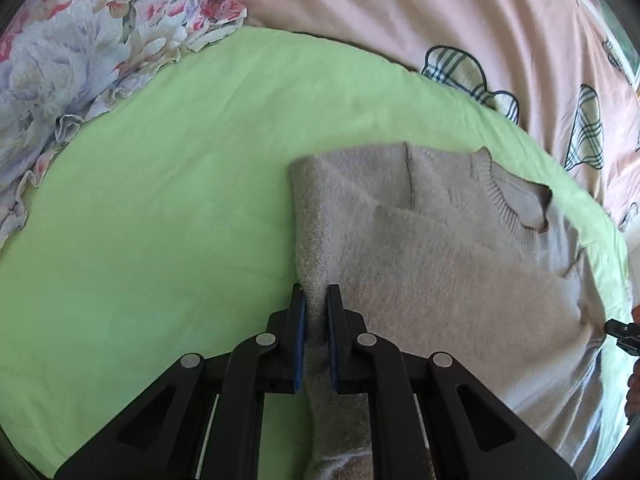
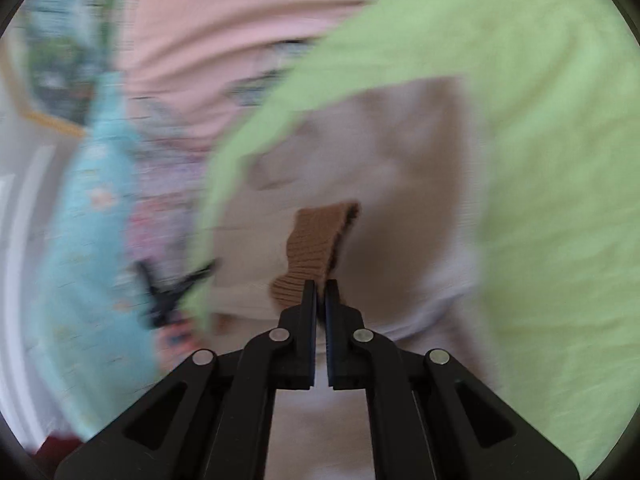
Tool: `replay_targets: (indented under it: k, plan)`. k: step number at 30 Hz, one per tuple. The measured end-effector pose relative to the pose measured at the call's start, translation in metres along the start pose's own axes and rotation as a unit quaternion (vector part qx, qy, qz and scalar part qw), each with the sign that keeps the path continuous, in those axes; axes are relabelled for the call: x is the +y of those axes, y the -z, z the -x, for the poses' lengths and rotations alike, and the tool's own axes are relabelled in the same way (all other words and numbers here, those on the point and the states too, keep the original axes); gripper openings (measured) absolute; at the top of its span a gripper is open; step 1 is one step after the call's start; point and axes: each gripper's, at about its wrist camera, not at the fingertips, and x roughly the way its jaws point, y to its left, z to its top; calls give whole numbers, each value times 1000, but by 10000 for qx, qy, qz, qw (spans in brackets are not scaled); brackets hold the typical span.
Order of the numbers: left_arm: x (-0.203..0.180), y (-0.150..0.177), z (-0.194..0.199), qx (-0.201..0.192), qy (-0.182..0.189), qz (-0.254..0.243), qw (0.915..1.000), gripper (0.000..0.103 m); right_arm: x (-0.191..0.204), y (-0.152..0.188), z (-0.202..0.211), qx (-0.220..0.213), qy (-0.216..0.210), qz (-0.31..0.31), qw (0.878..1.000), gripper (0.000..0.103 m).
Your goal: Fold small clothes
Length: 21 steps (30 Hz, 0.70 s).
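Observation:
A grey-beige knit sweater point(image 1: 440, 248) lies on the green sheet point(image 1: 160, 220), its ribbed collar point(image 1: 504, 200) toward the far right and its left side folded over. My left gripper point(image 1: 316, 292) is shut on that folded left edge, with knit fabric pinched between the blue pads. The tip of my right gripper point(image 1: 612, 328) shows at the sweater's right edge. The right wrist view is blurred. There my right gripper point(image 2: 320, 285) is shut on a tan ribbed cuff point(image 2: 316, 240) above the pale sweater body point(image 2: 408, 168).
A ruffled floral cloth point(image 1: 80, 48) lies at the far left of the sheet. A pink quilt with plaid shapes point(image 1: 440, 20) runs along the back and right. In the right wrist view a light blue cloth point(image 2: 92, 220) hangs blurred at the left, beyond the sheet point(image 2: 560, 160).

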Motion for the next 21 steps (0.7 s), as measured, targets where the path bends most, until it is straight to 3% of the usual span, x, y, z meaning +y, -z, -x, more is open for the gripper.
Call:
replay_targets:
  k: [6, 9, 12, 15, 16, 18, 21]
  plan:
    - [-2, 16, 29, -79, -152, -118, 9998, 22, -3, 13, -4, -173, 461, -30, 9988, 4]
    - [-6, 28, 43, -164, -252, -193, 9994, 41, 12, 17, 7, -684, 642, 240, 9953, 4]
    - [-10, 40, 43, -41, -303, -292, 9991, 41, 31, 17, -8, -738, 637, 516, 9939, 6]
    - [-15, 51, 33, 95, -517, -497, 9974, 44, 43, 20, -38, -443, 442, 787, 9949, 6]
    - [-15, 54, 29, 163, -569, -562, 9967, 46, 41, 20, -49, -313, 610, 771, 9947, 6]
    - [-14, 57, 29, 135, -586, -635, 9962, 49, 27, 20, -62, -185, 1290, 502, 9902, 5]
    - [-13, 58, 39, 138, -624, -671, 9957, 50, 13, 28, -47, -449, 1031, 19, 9937, 5]
